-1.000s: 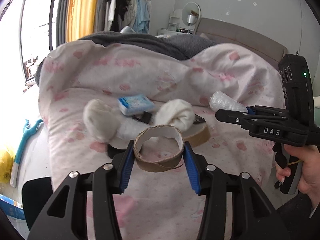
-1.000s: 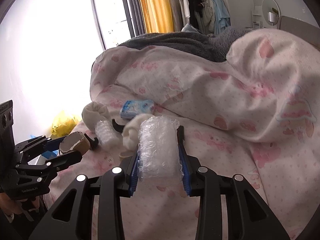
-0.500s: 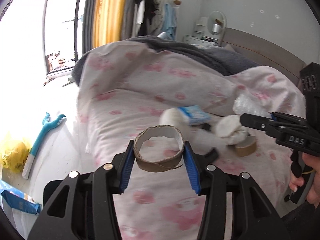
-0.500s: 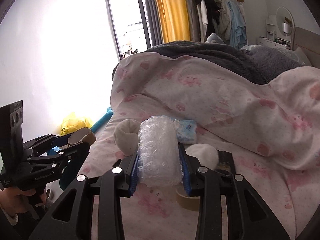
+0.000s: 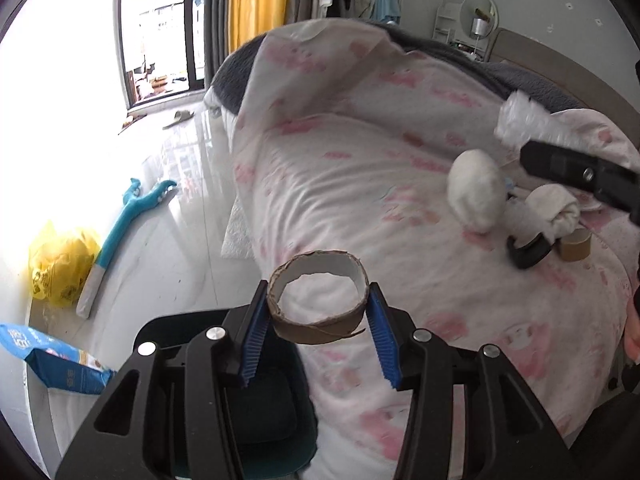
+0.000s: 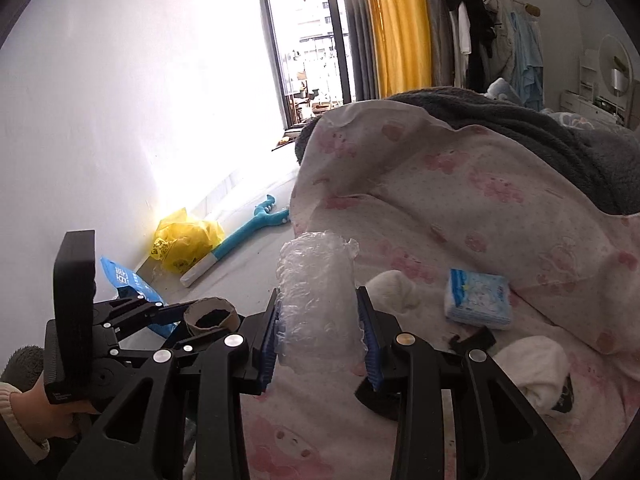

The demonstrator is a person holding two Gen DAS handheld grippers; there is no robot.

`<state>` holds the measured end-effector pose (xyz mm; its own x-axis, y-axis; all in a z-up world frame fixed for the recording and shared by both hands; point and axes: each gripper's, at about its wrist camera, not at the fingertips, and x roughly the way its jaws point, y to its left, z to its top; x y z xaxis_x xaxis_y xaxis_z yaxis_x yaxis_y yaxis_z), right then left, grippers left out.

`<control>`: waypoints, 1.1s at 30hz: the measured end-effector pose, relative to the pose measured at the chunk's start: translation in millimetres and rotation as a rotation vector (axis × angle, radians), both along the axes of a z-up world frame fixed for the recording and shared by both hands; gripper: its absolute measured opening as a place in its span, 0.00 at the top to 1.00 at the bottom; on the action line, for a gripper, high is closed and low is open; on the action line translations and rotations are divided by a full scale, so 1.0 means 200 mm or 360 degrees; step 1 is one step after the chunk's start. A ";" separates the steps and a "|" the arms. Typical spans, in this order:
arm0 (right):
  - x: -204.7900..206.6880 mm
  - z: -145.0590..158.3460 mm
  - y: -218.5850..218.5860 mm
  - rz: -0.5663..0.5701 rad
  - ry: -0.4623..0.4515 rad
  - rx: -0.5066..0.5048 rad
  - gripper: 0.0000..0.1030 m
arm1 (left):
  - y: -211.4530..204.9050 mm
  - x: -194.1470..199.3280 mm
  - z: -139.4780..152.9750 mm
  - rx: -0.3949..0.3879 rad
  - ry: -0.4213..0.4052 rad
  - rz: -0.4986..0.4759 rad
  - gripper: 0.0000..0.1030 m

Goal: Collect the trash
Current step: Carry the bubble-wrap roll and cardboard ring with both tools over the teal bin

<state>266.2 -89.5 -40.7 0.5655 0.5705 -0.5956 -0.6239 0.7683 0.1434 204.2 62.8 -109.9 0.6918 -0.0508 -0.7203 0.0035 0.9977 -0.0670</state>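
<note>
My left gripper [image 5: 318,320] is shut on a brown cardboard tape core [image 5: 318,306] and holds it over the bed's left edge, above a dark bin [image 5: 256,420]. The core also shows in the right wrist view [image 6: 211,316]. My right gripper [image 6: 322,340] is shut on a wad of clear bubble wrap [image 6: 316,296], which appears at the right of the left wrist view [image 5: 520,122]. On the pink quilt [image 5: 360,184] lie two white sock balls [image 5: 476,194], a blue tissue pack [image 6: 478,298], a tape roll [image 5: 574,244] and a black item [image 5: 528,252].
On the floor left of the bed lie a yellow plastic bag [image 5: 60,264], a teal long-handled tool [image 5: 128,220] and a blue packet [image 5: 52,364]. A grey blanket [image 6: 520,132] lies across the far bed. Window and yellow curtain [image 6: 400,28] stand behind.
Both grippers have swung left, away from the items on the quilt, toward the bed's edge and the floor. The dark bin has come into view under my left gripper. Both holds are unchanged.
</note>
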 end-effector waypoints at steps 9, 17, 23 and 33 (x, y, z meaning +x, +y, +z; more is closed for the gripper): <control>-0.03 -0.04 0.31 0.0115 0.0102 0.0015 0.65 | 0.28 -0.05 -0.18 -0.0049 0.0191 0.0120 0.51; -0.05 -0.11 0.54 0.0175 0.0201 -0.0047 0.65 | 0.46 -0.08 -0.32 -0.0099 0.0361 0.0219 0.51; -0.05 -0.17 0.66 0.0216 0.0265 -0.0072 0.65 | 0.58 -0.11 -0.41 -0.0128 0.0464 0.0261 0.51; -0.08 -0.29 0.85 0.0288 0.0354 -0.0172 0.65 | 0.65 -0.15 -0.58 -0.0182 0.0674 0.0248 0.50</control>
